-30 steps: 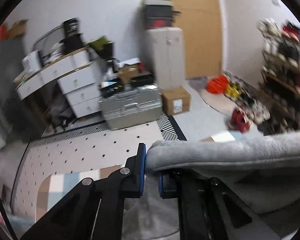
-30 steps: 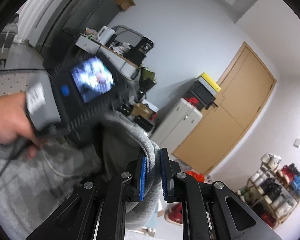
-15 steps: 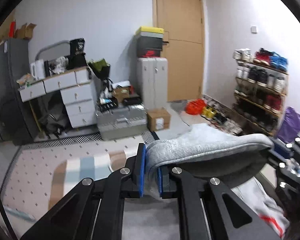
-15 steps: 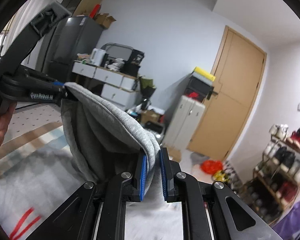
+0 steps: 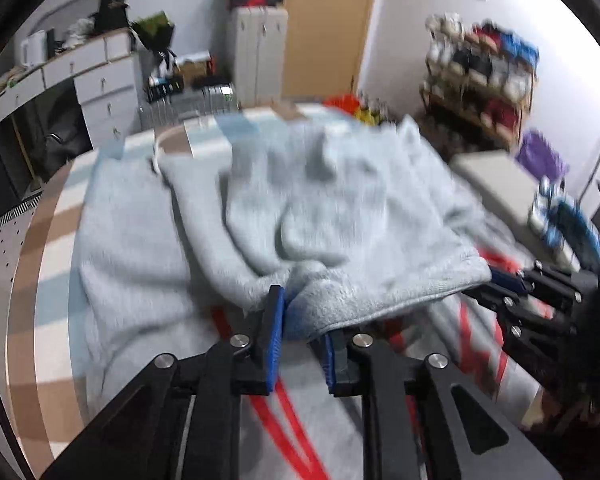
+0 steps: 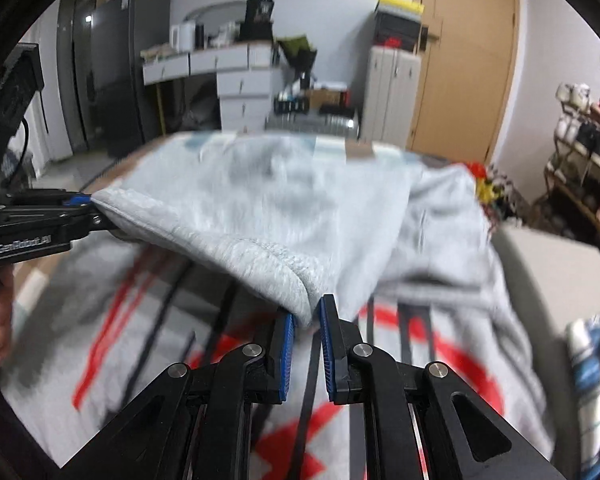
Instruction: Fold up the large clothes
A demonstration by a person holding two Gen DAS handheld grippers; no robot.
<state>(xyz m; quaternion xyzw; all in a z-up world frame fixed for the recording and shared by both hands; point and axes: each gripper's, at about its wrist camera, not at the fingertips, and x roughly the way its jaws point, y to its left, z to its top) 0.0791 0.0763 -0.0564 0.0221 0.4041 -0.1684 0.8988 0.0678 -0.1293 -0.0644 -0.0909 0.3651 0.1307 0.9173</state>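
Note:
A large grey fleece garment (image 5: 320, 208) with red and black print lies spread on the table (image 5: 48, 240), its hem folded over toward the far side. My left gripper (image 5: 300, 328) is shut on the hem's left corner. My right gripper (image 6: 306, 332) is shut on the hem's right corner (image 6: 296, 292). The hem stretches between the two grippers just above the printed front (image 6: 140, 340). The right gripper also shows in the left wrist view (image 5: 512, 280), and the left gripper shows in the right wrist view (image 6: 60, 204).
The table has a striped blue, white and brown cover. Behind it stand white drawers (image 6: 244, 84), a grey cabinet (image 6: 392, 88), a silver case (image 5: 188, 108) and a wooden door (image 6: 468, 52). A shoe rack (image 5: 484, 76) stands at the right. A grey box (image 6: 556, 280) sits right of the table.
Both grippers have swung down from held high to low over the table, carrying the hem forward. The garment now lies folded over on itself on the table.

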